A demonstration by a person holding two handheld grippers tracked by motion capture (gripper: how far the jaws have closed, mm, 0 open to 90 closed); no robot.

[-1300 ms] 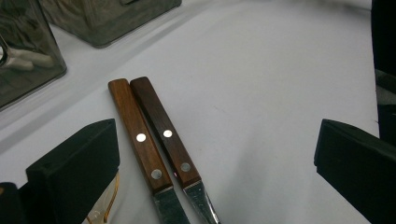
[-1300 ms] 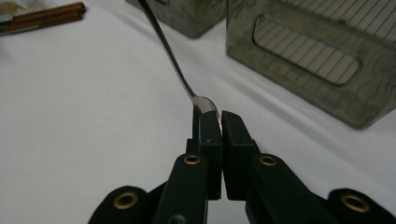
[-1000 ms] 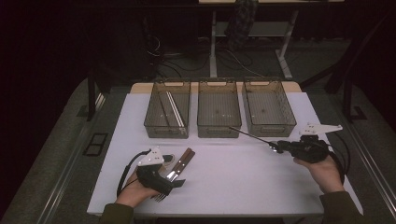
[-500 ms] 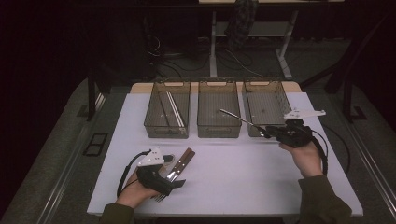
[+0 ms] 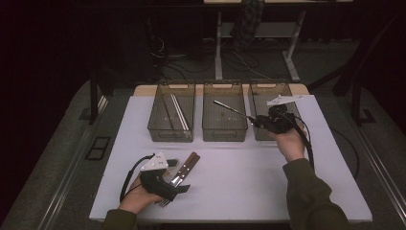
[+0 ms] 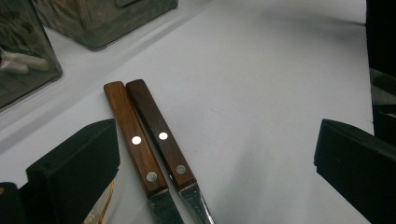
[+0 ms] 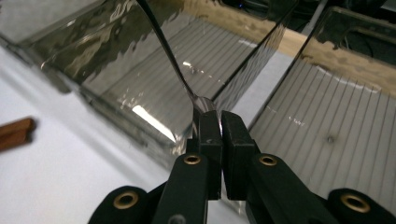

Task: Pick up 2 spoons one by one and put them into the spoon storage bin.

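Observation:
My right gripper [image 5: 256, 120] is shut on the wide end of a slim metal utensil [image 5: 232, 110]. It hovers over the wall between the middle bin [image 5: 225, 138] and the right bin [image 5: 264, 86]. The utensil's thin stem [image 7: 168, 51] reaches out over the middle bin, beyond the closed jaws of my right gripper [image 7: 219, 122]. Near the front left, my left gripper [image 5: 178, 188] rests open on the table. Two wooden-handled knives [image 6: 154, 140] lie side by side between the jaws of my left gripper [image 6: 212, 156], untouched. The same knives [image 5: 186, 166] point toward the bins.
Three clear plastic bins stand in a row at the back of the white table [image 5: 239, 177]. The left bin [image 5: 170, 138] holds pale sticks [image 5: 178, 111]. A dark floor with cables and desk legs lies beyond the table.
My right hand has carried the utensil from the table's right side back and leftward, up to the bins. The left hand and the knives have stayed put.

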